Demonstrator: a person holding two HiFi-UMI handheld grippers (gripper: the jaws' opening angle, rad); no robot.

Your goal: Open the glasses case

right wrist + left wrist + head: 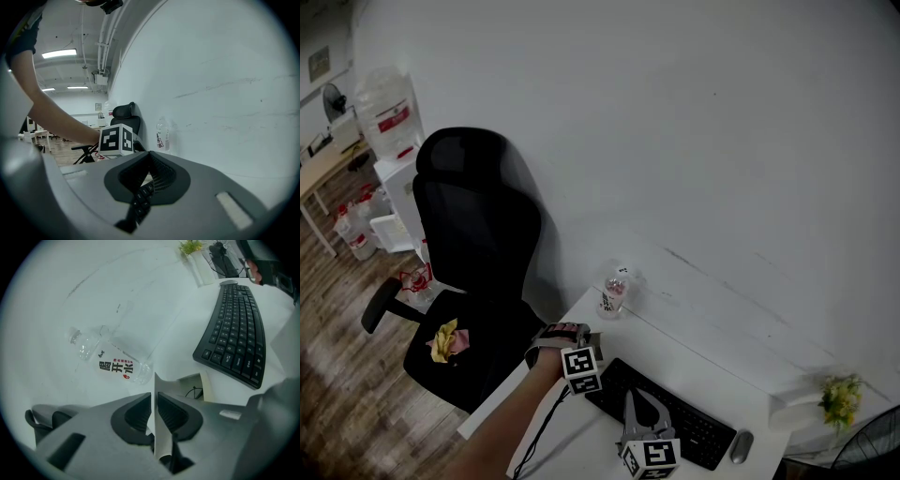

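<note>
**A:** Big things first. What's the layout?

**B:** A white desk (703, 361) runs along the wall, with a black office chair (478, 234) off its left end. A black keyboard (670, 417) lies on the near part of the desk. A clear water bottle (614, 292) stands far left, against the wall.

**A:** And the two grippers?

**B:** The left gripper (154, 398) is at the keyboard's left end, tilted down at the desk. The right gripper (150, 154) hangs over the keyboard, to the right of it. Its jaws meet at the tips with nothing between them.

**A:** Where's the glasses case?

**B:** The head view doesn't show it, because the left hand covers that spot. In the left gripper view a pale body (190, 380) lies on the desk just beyond the jaws and slightly right of them. It sits between the jaws and the keyboard's left end. I take that for the glasses case. Only one end shows, so I can't tell which way its long axis runs.

**A:** What's in the left jaws?

**B:** They stand almost together on a thin pale flap (158, 386). It stands upright between the pads, with a pointed corner poking past the tips. It looks pinched, and I judge it to be the case's lid.

**A:** So what does the next move hinge on?

**B:** The left gripper is right at the case and the right one is well apart from it. The body lies to the right of the held flap, so drawing the flap away from that side should open it. The right gripper would have to come left if the body needs steadying.
</note>
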